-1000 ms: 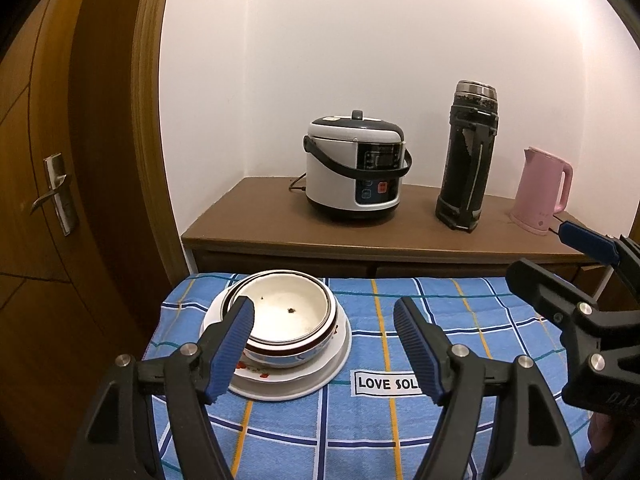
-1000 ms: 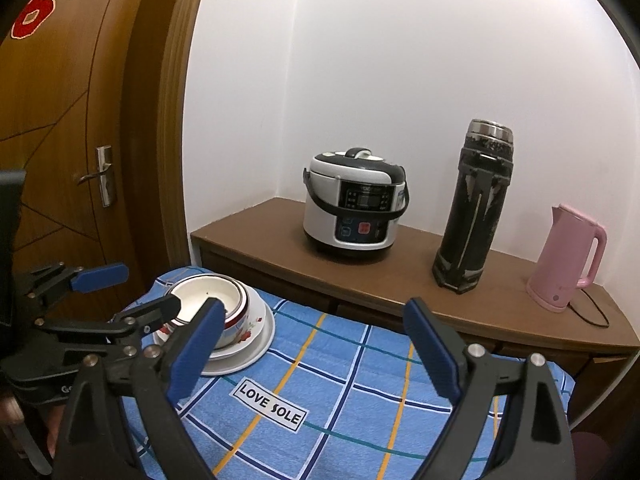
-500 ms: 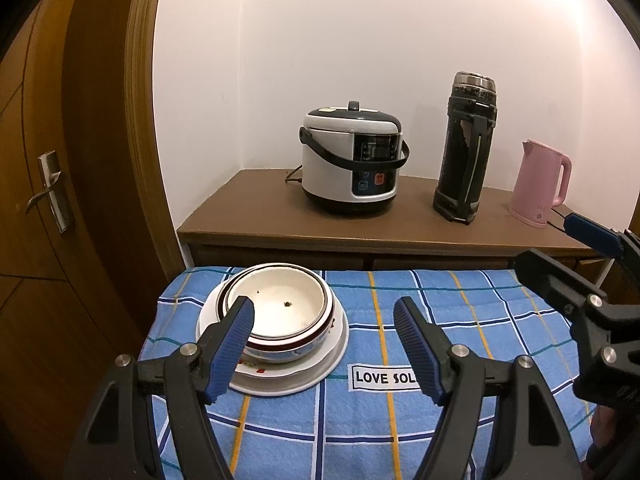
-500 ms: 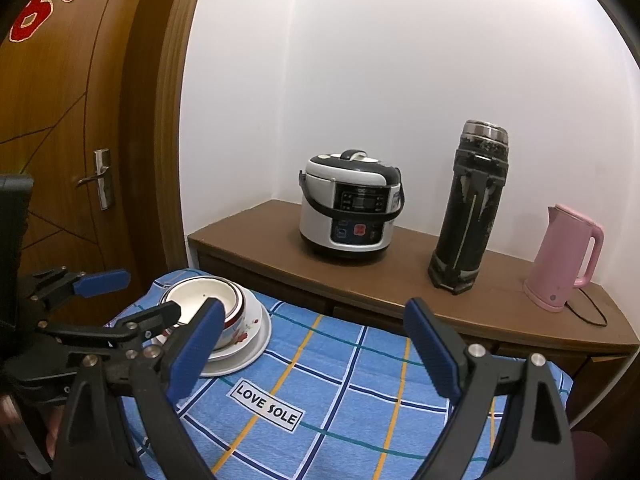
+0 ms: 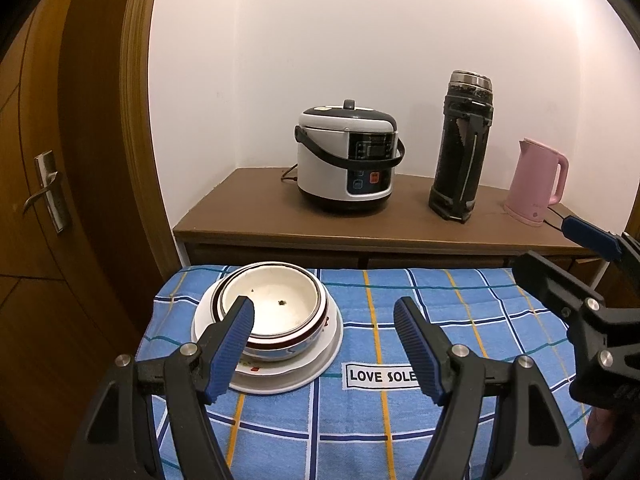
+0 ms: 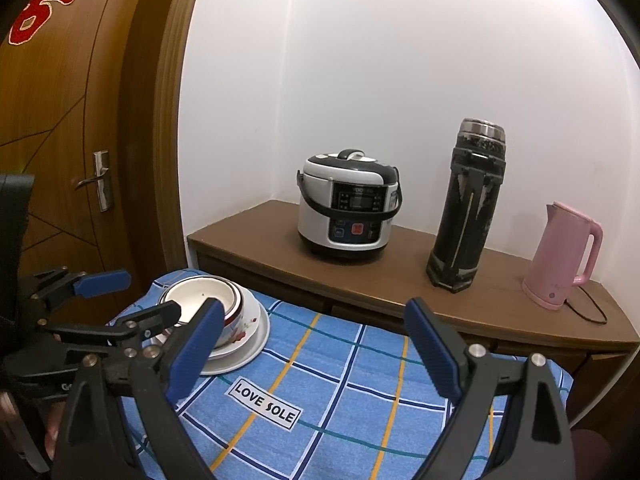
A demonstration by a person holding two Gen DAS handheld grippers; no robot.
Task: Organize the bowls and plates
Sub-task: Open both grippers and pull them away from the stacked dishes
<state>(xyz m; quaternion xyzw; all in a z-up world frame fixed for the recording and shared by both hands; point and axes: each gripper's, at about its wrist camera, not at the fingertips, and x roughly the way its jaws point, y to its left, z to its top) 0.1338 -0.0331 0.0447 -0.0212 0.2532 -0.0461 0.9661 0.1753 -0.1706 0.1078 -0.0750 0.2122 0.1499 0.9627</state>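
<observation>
1. The stacked white bowls with dark red rims [image 5: 276, 312] sit on a white round plate [image 5: 320, 360] at the door-side far corner of the blue checked cloth [image 5: 460, 320]; the cloth beside the stack toward the pink kettle [image 5: 536, 184] is bare.
2. The right view alone shows red lettering [image 6: 40, 12] on the wooden door; the wooden counter [image 6: 400, 272] behind the stack carries a white rice cooker [image 6: 348, 208] and a black flask [image 6: 468, 208].
3. Left gripper [image 5: 324, 344]: fingers wide apart, holding nothing, one pad over the stack's near rim.
4. Right gripper [image 6: 316, 352]: fingers wide apart, empty, tilted down over the bare cloth.
</observation>
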